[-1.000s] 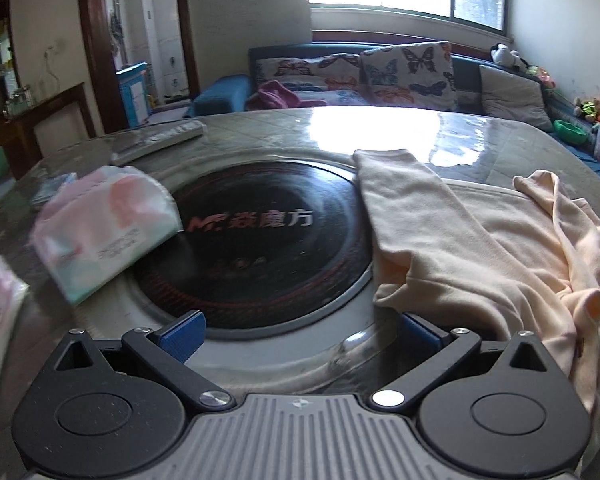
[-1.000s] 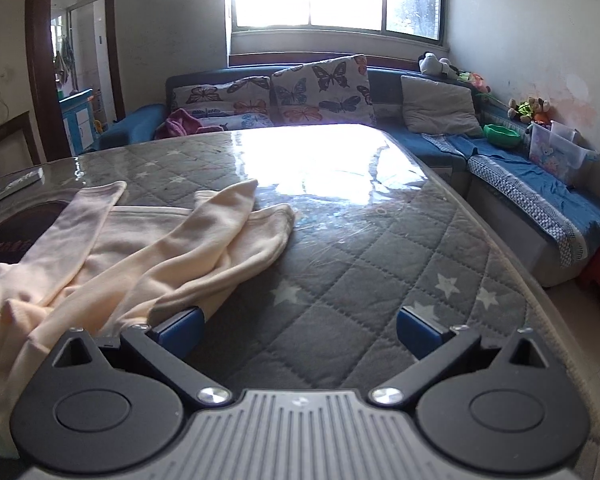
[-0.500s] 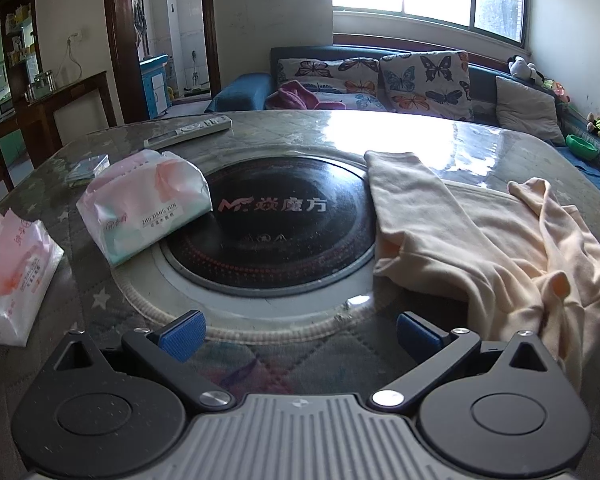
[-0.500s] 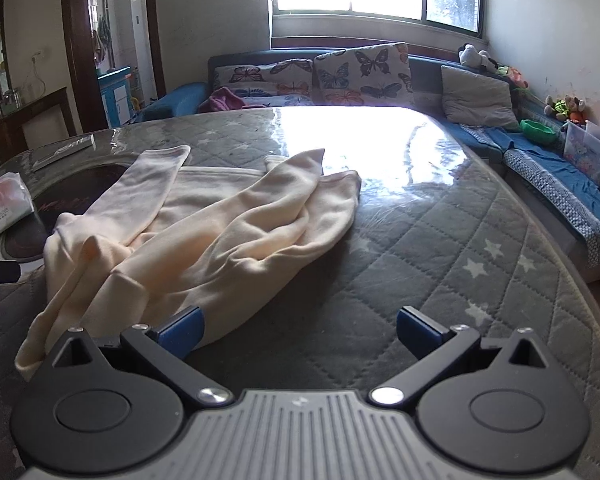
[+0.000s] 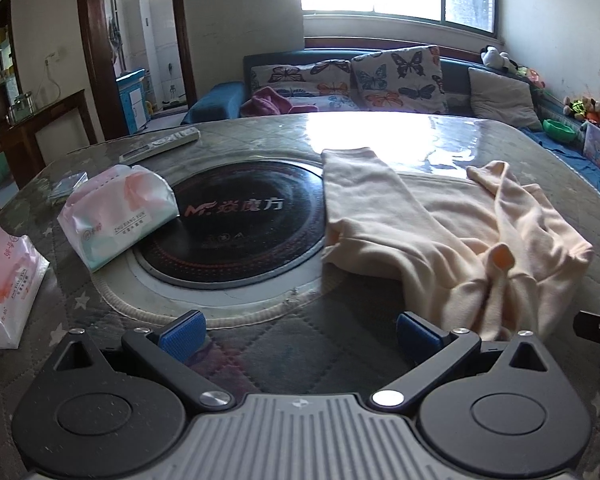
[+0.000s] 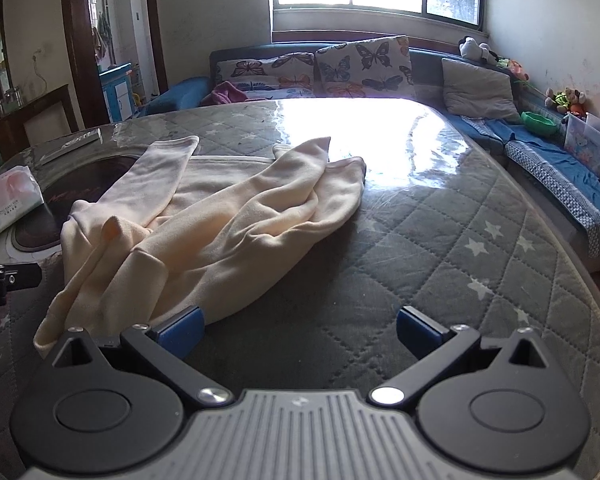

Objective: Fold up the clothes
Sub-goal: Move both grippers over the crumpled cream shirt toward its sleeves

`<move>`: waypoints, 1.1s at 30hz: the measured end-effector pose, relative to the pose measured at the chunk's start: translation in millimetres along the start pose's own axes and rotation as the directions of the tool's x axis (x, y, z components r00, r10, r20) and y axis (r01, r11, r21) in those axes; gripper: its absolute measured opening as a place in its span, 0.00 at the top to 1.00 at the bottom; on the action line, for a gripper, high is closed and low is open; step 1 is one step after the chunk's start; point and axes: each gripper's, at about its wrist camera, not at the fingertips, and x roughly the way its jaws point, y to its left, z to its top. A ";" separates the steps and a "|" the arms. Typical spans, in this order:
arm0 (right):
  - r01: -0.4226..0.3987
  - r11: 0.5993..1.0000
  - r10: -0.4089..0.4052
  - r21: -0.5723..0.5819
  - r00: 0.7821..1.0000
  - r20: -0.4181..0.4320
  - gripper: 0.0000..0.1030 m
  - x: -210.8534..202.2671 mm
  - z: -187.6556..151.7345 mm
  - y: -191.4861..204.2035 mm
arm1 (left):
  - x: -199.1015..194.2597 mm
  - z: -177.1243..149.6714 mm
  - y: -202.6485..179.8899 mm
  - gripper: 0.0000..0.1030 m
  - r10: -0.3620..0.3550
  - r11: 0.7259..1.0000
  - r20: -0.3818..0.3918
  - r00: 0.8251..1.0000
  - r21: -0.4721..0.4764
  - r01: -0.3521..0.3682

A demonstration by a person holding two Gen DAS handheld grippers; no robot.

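A cream long-sleeved garment lies crumpled on the quilted grey table, both sleeves stretched toward the far side. In the right wrist view the same garment spreads across the left half. My left gripper is open and empty, above the table's near part, with the garment just beyond its right fingertip. My right gripper is also open and holds nothing. Its left fingertip sits at the garment's near hem. The left gripper's edge shows at the far left of that view.
A black round hob is set into the table. Two tissue packs lie at the left, a remote further back. A sofa with butterfly cushions and a blue bench border the table.
Both grippers have pulled back and risen from the garment, so more of the table shows. The garment lies as it did. Both stay open.
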 end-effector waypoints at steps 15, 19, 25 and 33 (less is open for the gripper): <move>0.010 1.000 -0.010 -0.014 1.000 0.009 0.00 -7.7 -1.4 3.9 | -10.9 -4.5 -15.1 0.00 -0.013 0.999 0.002 1.000 0.040 0.013; 0.012 1.000 -0.012 -0.019 1.000 0.012 0.00 -9.1 -1.3 5.0 | -12.3 -4.5 -17.7 0.00 -0.016 0.999 0.002 1.000 0.047 0.016; 0.006 1.000 -0.006 -0.020 1.000 0.014 0.00 -11.0 -1.7 6.0 | -13.2 -5.0 -19.1 0.00 -0.013 0.998 0.002 1.000 0.057 0.012; 0.001 1.000 -0.001 -0.023 1.000 0.015 0.00 -12.7 -1.2 7.5 | -14.0 -4.1 -20.2 0.00 -0.009 0.998 0.002 1.000 0.062 0.009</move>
